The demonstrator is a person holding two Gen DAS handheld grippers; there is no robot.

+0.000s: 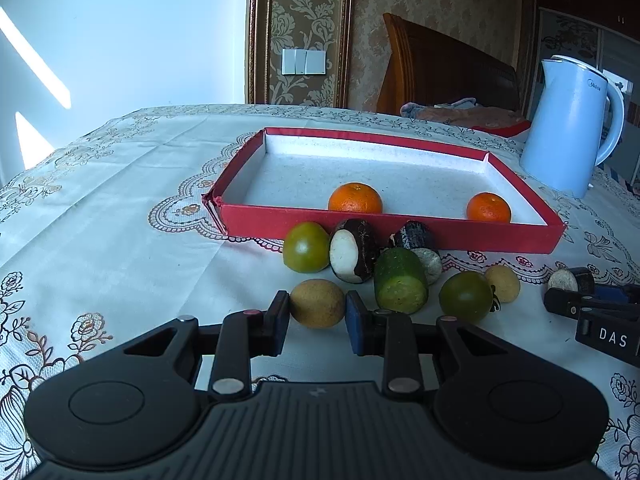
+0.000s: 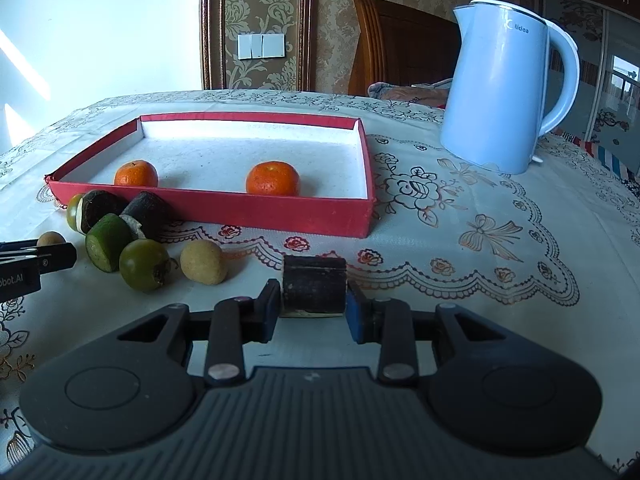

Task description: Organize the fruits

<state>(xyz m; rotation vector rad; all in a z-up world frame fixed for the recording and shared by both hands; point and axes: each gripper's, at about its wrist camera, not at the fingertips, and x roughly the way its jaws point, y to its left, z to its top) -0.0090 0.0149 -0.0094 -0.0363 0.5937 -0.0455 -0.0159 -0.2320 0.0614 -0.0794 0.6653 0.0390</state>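
The left hand-held gripper point(image 1: 317, 317), low in the left wrist view, has its pads pressed on a small tan round fruit point(image 1: 317, 303), likely a longan, that sits on the worktop point(image 1: 120, 216); the side-on grip suits lifting it clear of its neighbours. The right hand-held gripper point(image 2: 313, 307) clamps a dark-skinned cut chunk point(image 2: 314, 286) across its flat ends, which give the pads firm faces. What that chunk is I cannot tell for sure.

The red tray point(image 1: 384, 232) lies in mid-frame, holding two oranges point(image 1: 355, 198) set well apart, probably to leave room for more. The remaining pieces crowd just before its near wall: two green round fruits point(image 1: 306, 247), a green cut piece point(image 1: 401, 286), dark chunks with white flesh point(image 1: 354, 250) and another tan fruit point(image 1: 503, 283). A pale blue kettle point(image 2: 506, 100) stands upper right, clear of the work.
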